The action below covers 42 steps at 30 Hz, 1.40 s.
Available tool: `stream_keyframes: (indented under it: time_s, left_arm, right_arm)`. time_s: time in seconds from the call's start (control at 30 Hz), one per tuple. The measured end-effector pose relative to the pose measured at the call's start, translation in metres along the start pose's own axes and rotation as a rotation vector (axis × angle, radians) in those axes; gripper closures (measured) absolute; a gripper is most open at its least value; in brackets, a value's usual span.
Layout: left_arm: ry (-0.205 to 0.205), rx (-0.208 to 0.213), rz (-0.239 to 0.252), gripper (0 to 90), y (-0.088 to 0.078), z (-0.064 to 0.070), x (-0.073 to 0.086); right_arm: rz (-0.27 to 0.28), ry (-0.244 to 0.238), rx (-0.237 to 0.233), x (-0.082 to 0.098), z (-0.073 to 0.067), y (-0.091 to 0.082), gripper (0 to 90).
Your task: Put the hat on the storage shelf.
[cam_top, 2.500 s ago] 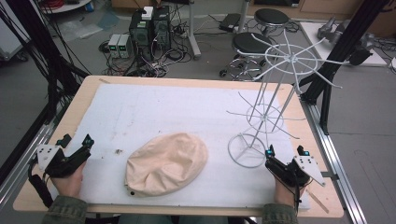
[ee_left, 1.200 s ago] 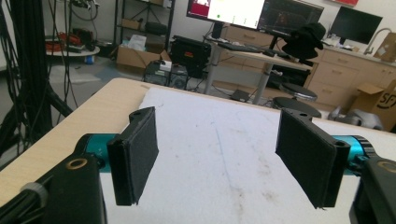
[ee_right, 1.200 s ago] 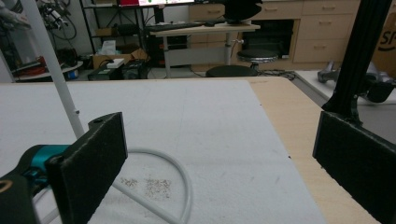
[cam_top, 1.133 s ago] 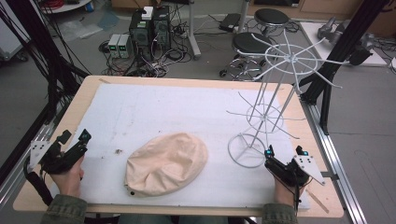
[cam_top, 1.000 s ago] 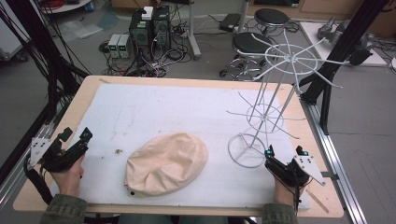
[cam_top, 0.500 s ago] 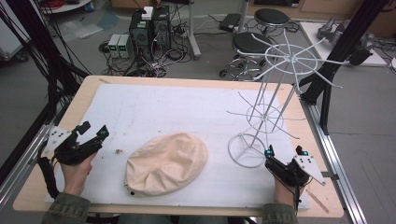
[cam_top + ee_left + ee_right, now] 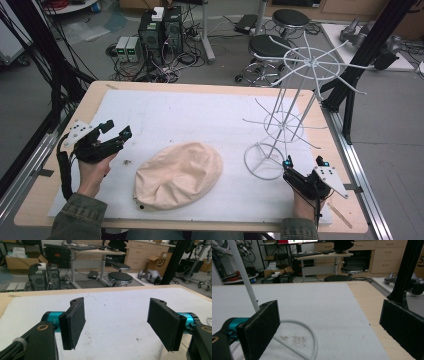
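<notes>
**A:** High view, starting from the left: what does the left gripper [image 7: 116, 131] look like, measured against the cap?

**B:** It sits off the cap's left side, near but apart from it, in the person's left hand [image 7: 95, 165]. Its jaws are spread wide with nothing between them; the left gripper view shows both dark pads over bare white mat [image 7: 120, 315].

**A:** And the cap itself?

**B:** The beige cap [image 7: 177, 174] lies on the mat [image 7: 180, 112], toward the near edge of the table [image 7: 310, 107]. It is a soft, rounded dome, pale tan, with creases and dimples across the lower left part. A thin dark edge shows along its near left rim. Neither gripper touches it.

**A:** What stands to the cap's right?

**B:** A white wire stand [image 7: 292, 107], just beside the cap. Its ring base rests on the mat, thin rods rise tilted from it, and spoked wheels sit at mid-height and at the top.

**A:** And farthest right of the cap?

**B:** The right gripper [image 7: 305, 162], just beyond the stand's base ring. Its jaws are wide apart and empty; in the right gripper view the white ring [image 7: 309, 332] curves just past the left pad.
</notes>
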<state>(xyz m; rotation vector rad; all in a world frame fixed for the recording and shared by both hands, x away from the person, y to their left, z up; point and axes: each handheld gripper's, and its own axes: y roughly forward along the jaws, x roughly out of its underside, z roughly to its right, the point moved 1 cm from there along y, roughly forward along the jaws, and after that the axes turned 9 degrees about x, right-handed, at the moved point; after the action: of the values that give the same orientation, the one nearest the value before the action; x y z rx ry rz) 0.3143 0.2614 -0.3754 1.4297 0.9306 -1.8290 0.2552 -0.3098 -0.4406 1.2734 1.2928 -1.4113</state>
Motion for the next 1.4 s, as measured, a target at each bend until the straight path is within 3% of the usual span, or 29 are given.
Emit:
stream_keyframes:
  time_s: [0.3,0.47,0.67,0.77,1.03,1.17,1.4]
  left_arm:
    - [0.016,0.103,-0.070,30.6,0.016,0.011,-0.005]
    - [0.019,0.139,-0.090,30.7,0.027,0.020,-0.009]
    - [0.039,0.230,-0.165,30.7,0.046,0.039,-0.011]
    - [0.041,0.246,-0.183,30.7,0.050,0.044,-0.010]
    - [0.060,0.344,-0.242,30.5,0.065,0.068,-0.006]
    - [0.033,0.390,-0.261,30.5,0.073,0.078,-0.005]
    - [0.048,0.463,-0.335,30.5,0.086,0.097,0.000]
  right_arm:
    - [-0.006,-0.002,-0.002,0.001,-0.001,0.001,2.0]
    - [-0.007,-0.002,-0.002,0.000,-0.001,0.001,1.9]
    - [-0.004,0.000,-0.006,0.000,-0.001,0.002,1.9]
    - [-0.003,0.002,-0.005,0.000,-0.001,0.001,2.0]
    - [-0.002,-0.001,-0.008,0.000,-0.001,0.002,2.0]
    - [-0.003,0.000,-0.010,0.000,-0.002,0.002,2.0]
    - [-0.001,-0.002,-0.012,0.000,-0.002,0.002,2.0]
